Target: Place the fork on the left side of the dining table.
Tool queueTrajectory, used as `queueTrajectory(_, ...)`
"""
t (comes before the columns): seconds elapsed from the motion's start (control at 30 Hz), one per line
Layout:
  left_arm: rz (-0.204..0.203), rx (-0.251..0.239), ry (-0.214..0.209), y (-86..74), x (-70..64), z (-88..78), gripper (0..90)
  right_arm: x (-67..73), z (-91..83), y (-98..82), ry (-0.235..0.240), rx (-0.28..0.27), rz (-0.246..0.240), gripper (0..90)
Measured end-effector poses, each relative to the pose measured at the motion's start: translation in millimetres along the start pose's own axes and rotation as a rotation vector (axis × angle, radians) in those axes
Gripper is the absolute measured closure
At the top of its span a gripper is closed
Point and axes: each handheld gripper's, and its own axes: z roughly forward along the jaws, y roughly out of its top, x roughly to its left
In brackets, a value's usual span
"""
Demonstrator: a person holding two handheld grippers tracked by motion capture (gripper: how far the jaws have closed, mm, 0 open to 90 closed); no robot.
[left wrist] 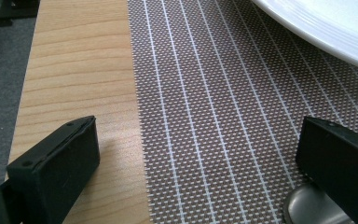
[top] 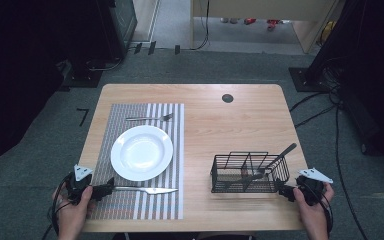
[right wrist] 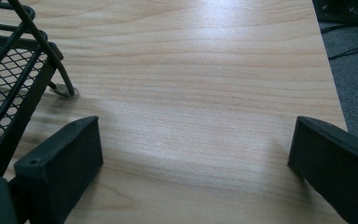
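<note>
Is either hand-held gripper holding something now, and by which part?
Nothing is held. The left hand-held gripper is open beside the knife handle; the right hand-held gripper is open over bare table.

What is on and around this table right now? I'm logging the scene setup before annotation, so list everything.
Light wooden table: one, centre of the high view.
Brown-and-white striped woven placemat: one, on the table's left half.
Round white plate: one, mid-placemat.
Silver metal fork: one, on the placemat beyond the plate.
Silver metal knife: one, on the placemat nearer than the plate, handle end by the left gripper.
Black wire mesh caddy: one, on the table's right half.
Dark utensil: one, leaning in the caddy.
Left gripper: black, fingers open.
Right gripper: black, fingers open, beside the caddy.
</note>
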Motion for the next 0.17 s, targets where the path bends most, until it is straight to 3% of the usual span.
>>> queueTrajectory(0.17, -0.006, 0.003, 0.0, -1.3, 0.0, -2.1, 0.0, 0.0, 0.0, 0.0, 0.0, 0.0, 0.0, 2.1)
